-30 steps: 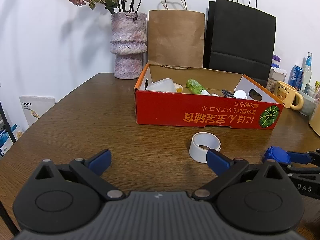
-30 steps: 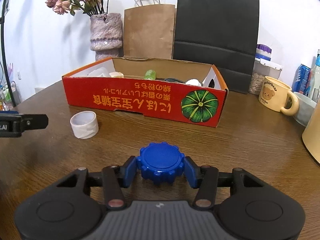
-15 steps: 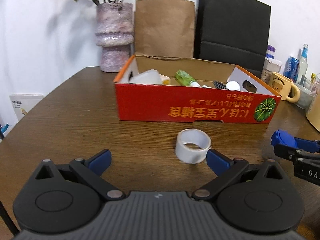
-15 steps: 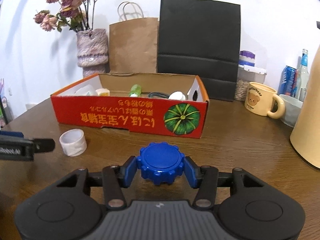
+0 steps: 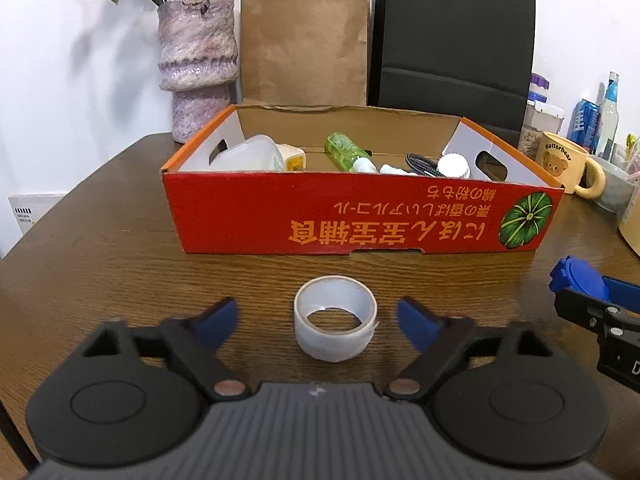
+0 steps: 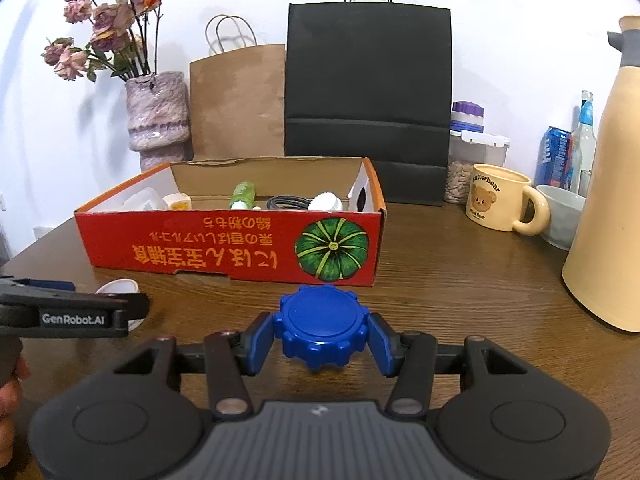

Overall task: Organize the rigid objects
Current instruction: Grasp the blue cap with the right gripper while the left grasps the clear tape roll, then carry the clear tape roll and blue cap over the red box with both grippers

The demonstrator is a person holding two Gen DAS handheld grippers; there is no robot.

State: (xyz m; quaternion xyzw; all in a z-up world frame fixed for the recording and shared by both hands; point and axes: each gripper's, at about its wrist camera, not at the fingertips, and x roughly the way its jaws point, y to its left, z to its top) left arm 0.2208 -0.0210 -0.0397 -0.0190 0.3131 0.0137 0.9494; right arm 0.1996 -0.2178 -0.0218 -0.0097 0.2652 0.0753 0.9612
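While the left tongs (image 5: 316,316) close in, the roll of clear tape (image 5: 335,323) stands between their blue pads (image 5: 416,322) on the counter (image 5: 120,272), with a gap on each side, so nothing is gripped yet. The roll sits flat on its rim, its hole facing up, near the counter's front edge and just in front of the red cardboard box (image 5: 360,216).

The right tongs (image 6: 322,334) are clenched on a blue ridged cap (image 6: 323,330), both pads pressing its toothed sides, and hold it above the wood. In the left view the cap shows at the right edge, beside the tape but apart from it.

Beyond both, the box stands open toward the middle of the counter, its printed side with the green pumpkin facing the cameras. Inside lie a clear plastic container (image 5: 248,156) at the left end, a small yellow carton (image 5: 294,157) beside it, a green bottle (image 5: 344,152) in the middle, a coiled black cable (image 5: 422,164) and a white ridged lid (image 5: 453,166) toward the right end.

Along the far edge, against the wall, stand a mauve vase (image 5: 196,60) of dried flowers, a brown paper bag (image 5: 304,44) and a black paper bag (image 5: 452,36). At the right edge are a bear mug (image 6: 500,198) and a cream jug (image 6: 612,184).
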